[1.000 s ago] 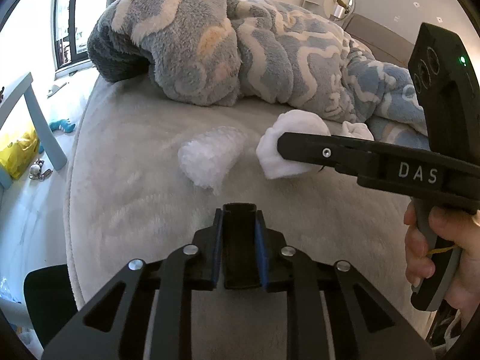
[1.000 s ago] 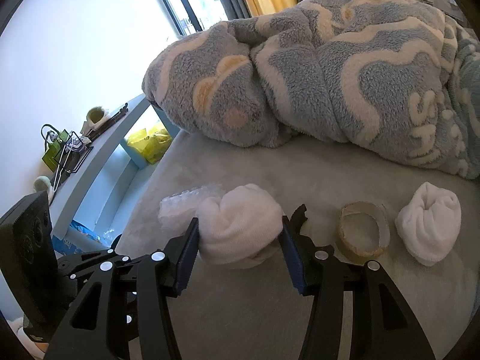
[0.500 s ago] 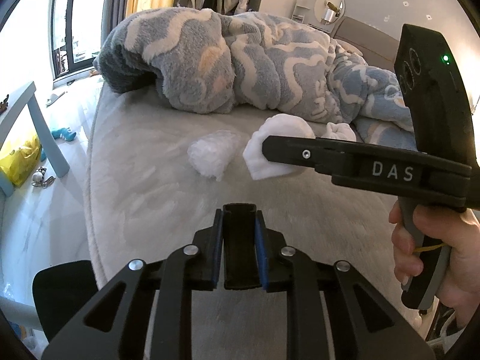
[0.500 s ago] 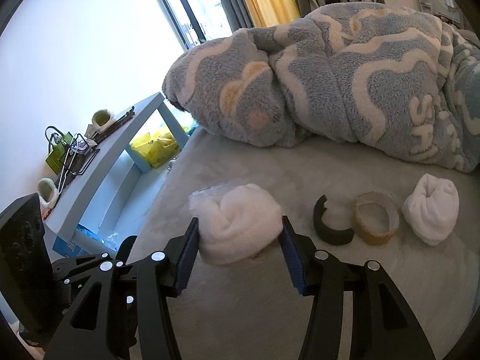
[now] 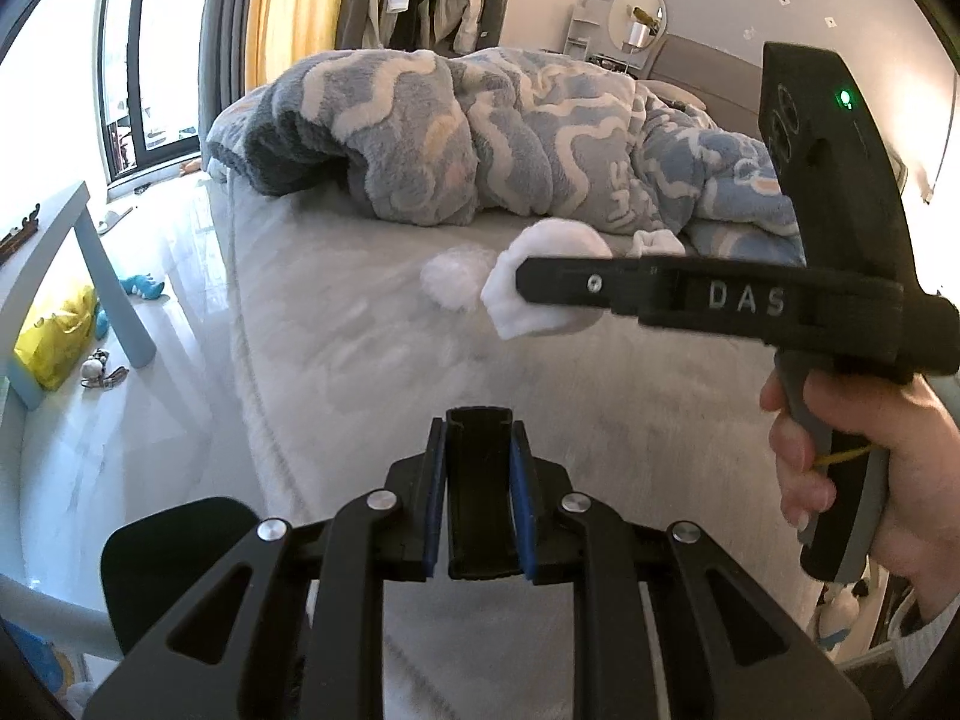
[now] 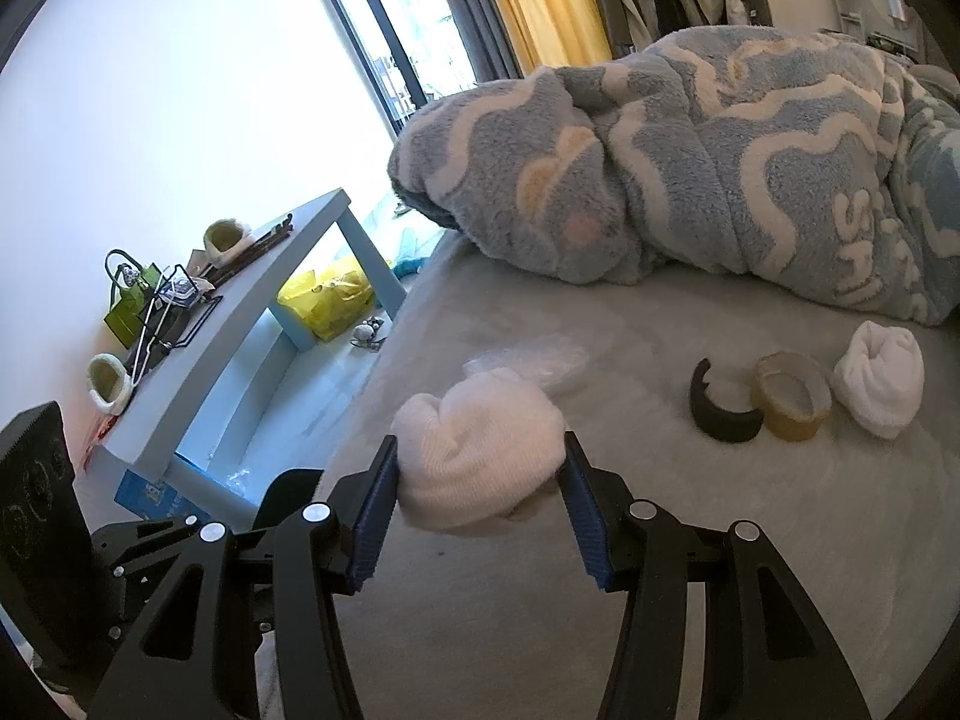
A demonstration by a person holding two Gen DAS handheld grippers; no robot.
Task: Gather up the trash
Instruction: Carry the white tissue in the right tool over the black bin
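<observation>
My right gripper (image 6: 480, 480) is shut on a rolled white sock (image 6: 477, 456) and holds it above the grey bed (image 6: 690, 570); the sock also shows in the left wrist view (image 5: 534, 306). A crumpled clear plastic wrapper (image 6: 531, 360) lies on the bed beyond it, also in the left wrist view (image 5: 453, 279). A black curved piece (image 6: 717, 414), a tape roll (image 6: 789, 396) and a second white sock (image 6: 879, 384) lie to the right. My left gripper (image 5: 479, 468) is shut, with nothing in it, low over the bed's near edge.
A blue-and-white fleece blanket (image 6: 720, 168) is heaped at the back of the bed. A light blue side table (image 6: 240, 348) with clutter stands to the left, with a yellow bag (image 6: 327, 300) on the floor under it.
Both grippers have pulled back and up from the bed. The right one has lifted the white sock clear, so the black piece and tape roll now show fully.
</observation>
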